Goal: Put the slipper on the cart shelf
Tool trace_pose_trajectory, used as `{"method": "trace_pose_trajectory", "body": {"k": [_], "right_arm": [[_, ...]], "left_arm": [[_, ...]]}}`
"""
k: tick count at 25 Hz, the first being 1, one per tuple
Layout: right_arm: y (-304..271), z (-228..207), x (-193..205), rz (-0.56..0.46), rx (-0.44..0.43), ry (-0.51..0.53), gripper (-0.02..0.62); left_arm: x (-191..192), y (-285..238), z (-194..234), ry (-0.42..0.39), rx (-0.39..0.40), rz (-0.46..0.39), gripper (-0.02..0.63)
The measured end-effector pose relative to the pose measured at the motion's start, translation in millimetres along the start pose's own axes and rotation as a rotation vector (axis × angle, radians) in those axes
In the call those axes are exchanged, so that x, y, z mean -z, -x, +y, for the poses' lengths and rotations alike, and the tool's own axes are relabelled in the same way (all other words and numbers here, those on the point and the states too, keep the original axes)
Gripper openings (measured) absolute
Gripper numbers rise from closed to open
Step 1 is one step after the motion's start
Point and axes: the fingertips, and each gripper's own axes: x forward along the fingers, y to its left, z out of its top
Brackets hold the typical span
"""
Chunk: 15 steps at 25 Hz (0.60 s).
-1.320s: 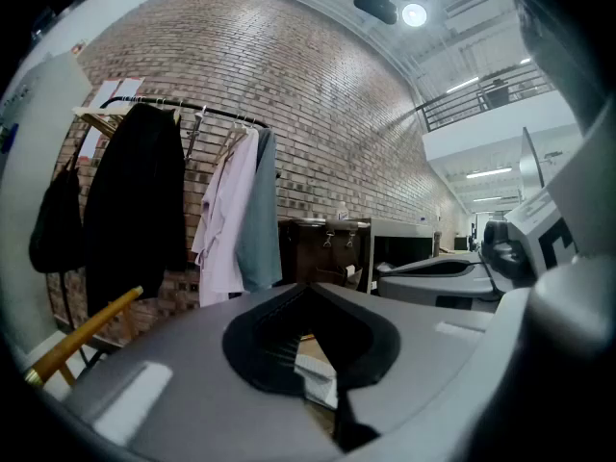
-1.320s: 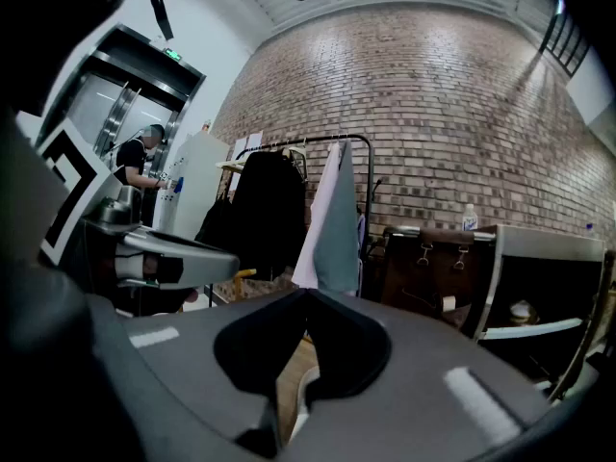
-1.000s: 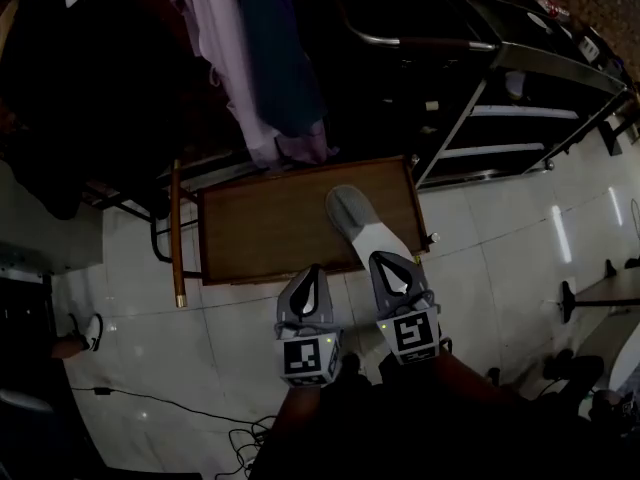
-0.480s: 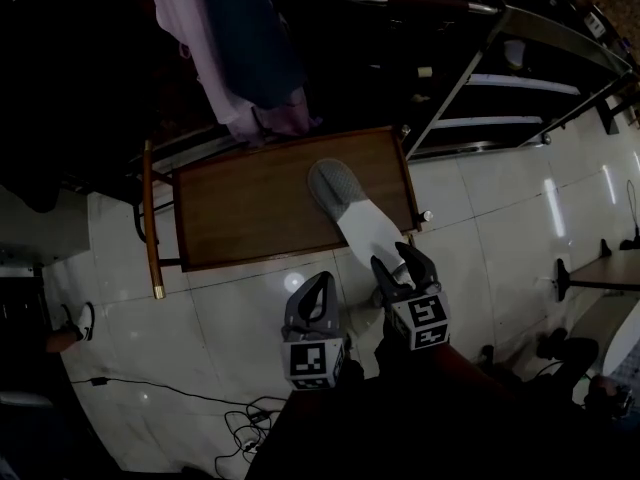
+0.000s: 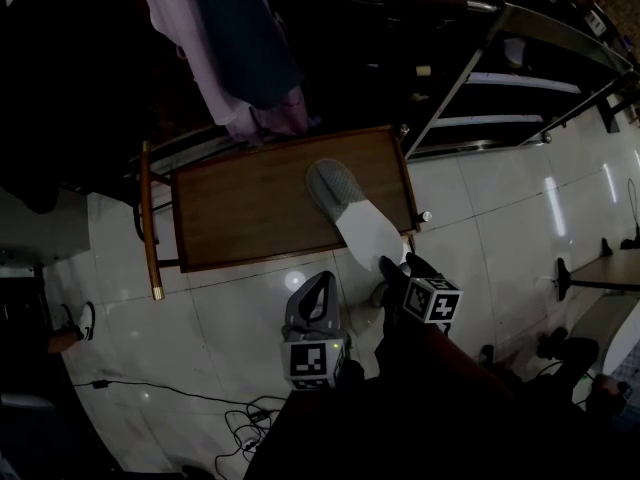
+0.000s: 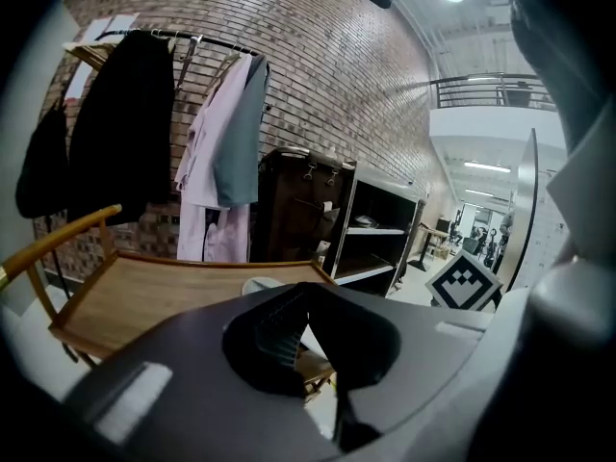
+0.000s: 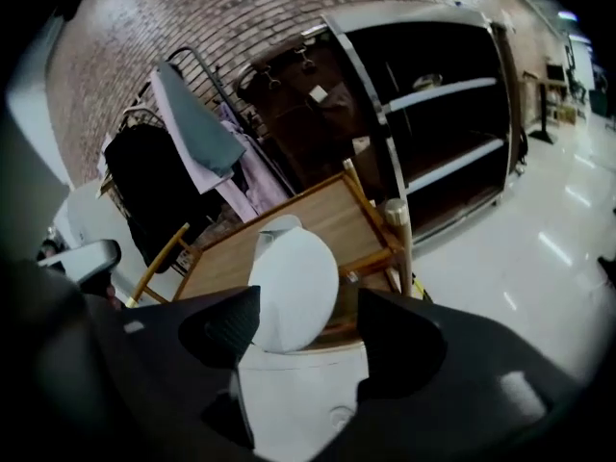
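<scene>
Nearest, the person's left gripper point(image 5: 319, 286) is held low over the pale tiled floor point(image 5: 250, 308), short of the cart. Its jaws are pressed together with nothing between them, and it appears to be parked clear so as not to obstruct the other hand. Just beside it, the right gripper point(image 7: 303, 320) is pointed at the cart's near edge. Its jaws are opening, and the heel of the grey-toed, white-soled slipper point(image 7: 294, 287) is seen between them without being pressed by either pad. This is judged to be the release step. The slipper is found on the brown wooden top shelf of the cart point(image 5: 240, 208), towards its right end. The toe is laid well onto the wood, while the heel is left projecting past the front rail towards the right gripper, presumably because it was carried by that end. A risk of tipping from the overhang is noted, though the greater part appears supported. Beyond the cart, lilac and blue garments point(image 5: 215, 58) are hung over its far side. A black metal shelving unit point(image 5: 520, 78) is stood to the right.
</scene>
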Motion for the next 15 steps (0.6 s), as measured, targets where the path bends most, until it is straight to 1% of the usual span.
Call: {"method": "trace_pose_trajectory", "body": {"k": [3,8,9,11,12,15], "right_arm": [[-9.8,6.9,4.4,0.023,-0.076,-0.157,0.311],[-27.1,4.5,9.8,0.040,-0.136,-0.317,0.308],[-29.9,5.5,9.5,0.034,-0.154,-0.345,0.294],[-35.9,7.5,9.0,0.023,-0.178,-0.379,0.239],[-38.4,9.0,8.7,0.019,-0.184,-0.382,0.184],[-39.8,16.9,5.7,0.010,-0.204,-0.359,0.144]], "left_arm": [[0.2,-0.1,0.4,0.003,0.001,-0.002,0.017],[0.6,-0.2,2.0,0.005,-0.005,0.004,0.017],[1.3,-0.1,1.5,0.005,-0.004,0.006,0.017],[2.9,-0.3,1.3,0.003,0.001,0.010,0.017],[3.4,-0.6,1.5,0.002,0.002,0.011,0.017],[3.2,-1.6,0.5,-0.010,0.004,0.008,0.017]]}}
